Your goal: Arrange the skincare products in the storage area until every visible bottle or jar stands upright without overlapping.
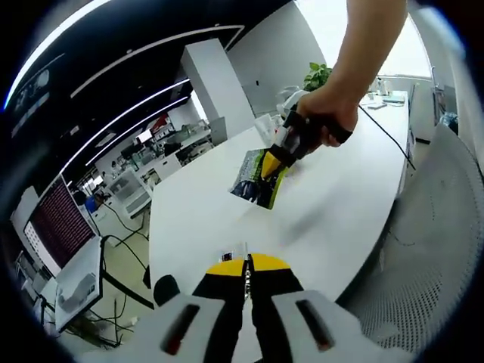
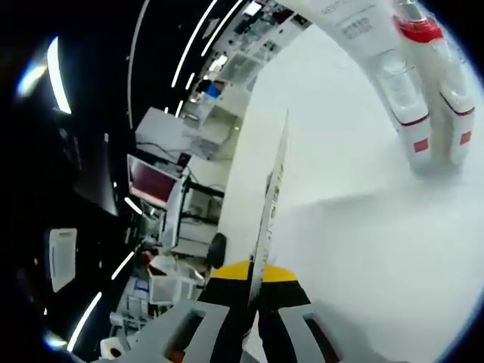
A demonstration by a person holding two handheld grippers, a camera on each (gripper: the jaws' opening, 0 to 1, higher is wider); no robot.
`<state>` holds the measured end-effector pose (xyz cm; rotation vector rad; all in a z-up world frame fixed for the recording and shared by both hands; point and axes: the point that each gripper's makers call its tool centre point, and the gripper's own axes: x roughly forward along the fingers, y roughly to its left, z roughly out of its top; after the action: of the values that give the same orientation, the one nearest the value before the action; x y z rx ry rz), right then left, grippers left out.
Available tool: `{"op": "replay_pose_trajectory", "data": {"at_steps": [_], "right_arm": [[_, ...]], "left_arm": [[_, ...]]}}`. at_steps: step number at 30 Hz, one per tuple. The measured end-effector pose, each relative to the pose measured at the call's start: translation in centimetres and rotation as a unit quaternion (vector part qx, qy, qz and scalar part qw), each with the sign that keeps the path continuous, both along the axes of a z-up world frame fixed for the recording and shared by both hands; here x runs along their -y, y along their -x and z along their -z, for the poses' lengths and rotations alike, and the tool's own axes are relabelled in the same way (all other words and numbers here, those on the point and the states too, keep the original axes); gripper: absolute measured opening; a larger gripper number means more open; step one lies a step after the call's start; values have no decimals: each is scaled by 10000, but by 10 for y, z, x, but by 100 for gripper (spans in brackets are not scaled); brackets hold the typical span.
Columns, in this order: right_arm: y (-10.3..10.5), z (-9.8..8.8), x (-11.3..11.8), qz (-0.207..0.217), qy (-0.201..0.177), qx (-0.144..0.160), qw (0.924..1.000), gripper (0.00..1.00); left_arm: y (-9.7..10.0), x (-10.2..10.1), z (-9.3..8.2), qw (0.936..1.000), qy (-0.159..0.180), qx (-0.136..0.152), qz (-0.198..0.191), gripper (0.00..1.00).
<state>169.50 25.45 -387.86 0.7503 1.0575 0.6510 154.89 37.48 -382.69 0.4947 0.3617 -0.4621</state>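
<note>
A long white table (image 1: 333,204) carries the work. At its far end stand a potted plant (image 1: 318,74) and small items; in the right gripper view white bottles (image 2: 423,98) stand on it.

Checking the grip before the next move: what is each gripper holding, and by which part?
The right gripper pinches a flat sachet by its bottom edge, seen edge-on between its fingers. The left gripper is shut, holding nothing.
</note>
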Motion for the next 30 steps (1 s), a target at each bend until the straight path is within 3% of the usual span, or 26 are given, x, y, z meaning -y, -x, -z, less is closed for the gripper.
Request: {"op": "replay_pose_trajectory", "data": {"at_steps": [4,23,30], "right_arm": [[-11,14,7,-115,229,-95,9996,0],[-49,62,46,244,1014,-391,9938,0],[-54,69,59,618,1282,-327,9893,10]], "left_arm": [[0,1,-1,10000,15,18,9,0],[2,1,8,9998,-51,-174,16,0],[1,1,6,9999,19,-136,-13,0]]}}
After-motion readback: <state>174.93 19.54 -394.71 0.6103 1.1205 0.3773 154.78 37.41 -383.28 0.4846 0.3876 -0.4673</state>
